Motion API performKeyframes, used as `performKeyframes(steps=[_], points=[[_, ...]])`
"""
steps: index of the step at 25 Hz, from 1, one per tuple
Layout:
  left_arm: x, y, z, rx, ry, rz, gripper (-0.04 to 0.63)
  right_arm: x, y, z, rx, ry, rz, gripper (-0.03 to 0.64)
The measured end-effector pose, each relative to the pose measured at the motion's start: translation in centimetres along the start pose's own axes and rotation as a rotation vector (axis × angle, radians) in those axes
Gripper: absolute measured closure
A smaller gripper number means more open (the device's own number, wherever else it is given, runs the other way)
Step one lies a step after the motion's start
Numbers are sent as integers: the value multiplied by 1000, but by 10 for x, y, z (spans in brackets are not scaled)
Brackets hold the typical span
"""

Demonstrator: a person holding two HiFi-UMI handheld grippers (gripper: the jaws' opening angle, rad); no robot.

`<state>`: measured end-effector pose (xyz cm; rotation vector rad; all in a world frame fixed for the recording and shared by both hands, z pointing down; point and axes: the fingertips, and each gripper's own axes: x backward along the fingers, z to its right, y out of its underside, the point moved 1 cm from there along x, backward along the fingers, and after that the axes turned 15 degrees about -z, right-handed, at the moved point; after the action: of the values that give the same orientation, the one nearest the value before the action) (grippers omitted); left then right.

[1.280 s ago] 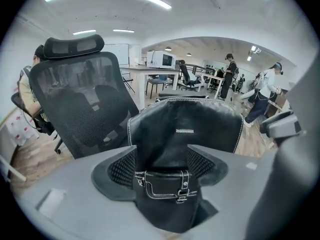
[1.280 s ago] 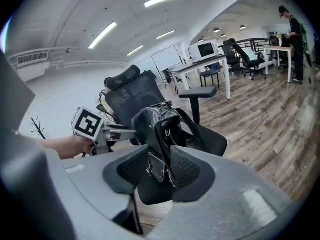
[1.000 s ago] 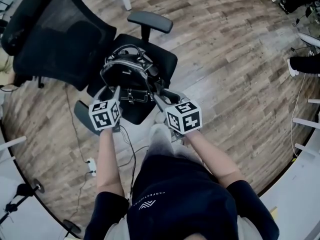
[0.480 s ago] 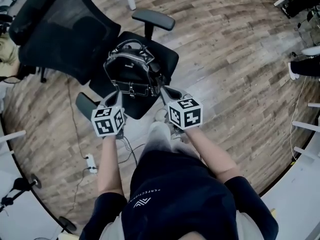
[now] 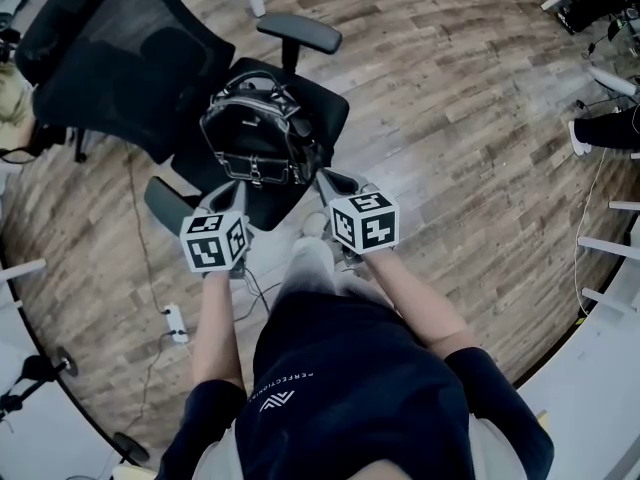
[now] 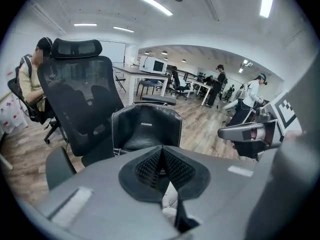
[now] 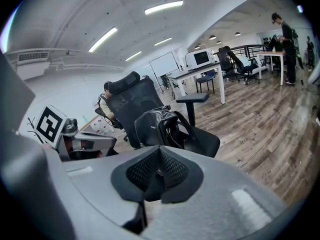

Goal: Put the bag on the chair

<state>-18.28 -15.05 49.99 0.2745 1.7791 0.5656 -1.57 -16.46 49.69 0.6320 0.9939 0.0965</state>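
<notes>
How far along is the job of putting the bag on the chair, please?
Done: the black bag sits on the chair seat. In hand: nothing; the left claw and right claw are both shut and empty, by the bag's near side. Left: seemingly nothing but backing away.

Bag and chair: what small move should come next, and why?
Probably just ease both grippers back and finish: the bag already rests on the chair seat, and the left gripper and right gripper are shut with nothing between their jaws.
</notes>
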Motion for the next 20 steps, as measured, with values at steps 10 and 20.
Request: performKeyframes(steps=[10,20], points=[[1,2,4,1,12,-3,575,4,1,2,-43,-18,5,615],[3,-4,2,2,11,1,575,3,-1,6,-76,-26,6,615]])
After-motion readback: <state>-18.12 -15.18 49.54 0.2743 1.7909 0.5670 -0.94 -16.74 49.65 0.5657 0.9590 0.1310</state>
